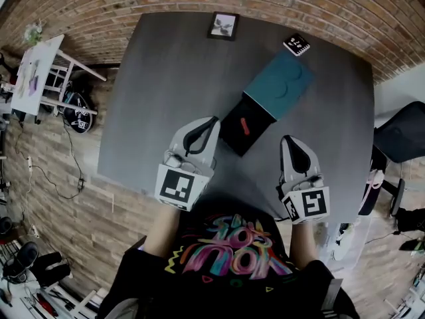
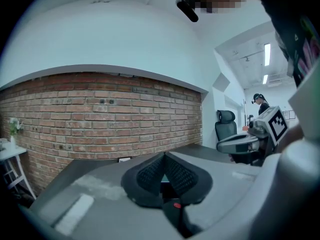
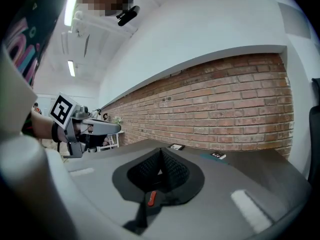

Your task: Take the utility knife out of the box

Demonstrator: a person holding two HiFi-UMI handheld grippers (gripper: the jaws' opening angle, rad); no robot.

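Shut tight on nothing, the left gripper [image 1: 211, 121]: shows ribbed black pads [image 2: 150, 173] pressed together at the tips in its own view, with only brick wall [image 2: 100, 114] beyond. Hangs over the near half of the dark grey table [image 1: 159, 78], tips just beside the near left edge of the box [image 1: 234, 138]; cannot tell from above whether touching. Same for the right gripper [image 1: 287, 140]: closed too, pads meeting in its own view, nothing caught between, tips aimed across the table toward the brick wall. Sits to the right of the box, near its lower end yet apart from it. As for the box, lies open and slantwise in the middle of the table: black inside at the near end, teal lid [image 1: 280, 84] at the far end, the two touching. As for the utility knife [image 1: 245, 126], rests in the black part as a small red shape; too small to make out more. At the far edge, a small framed picture [image 1: 223, 26]; off the lid's far corner, a black-and-white marker card [image 1: 297, 44]. Right of the table, a black office chair [image 1: 400, 130]; left of it, a white side table [image 1: 40, 68]; underneath, wood floor [image 1: 60, 178]. Catches each gripper in the other's view.
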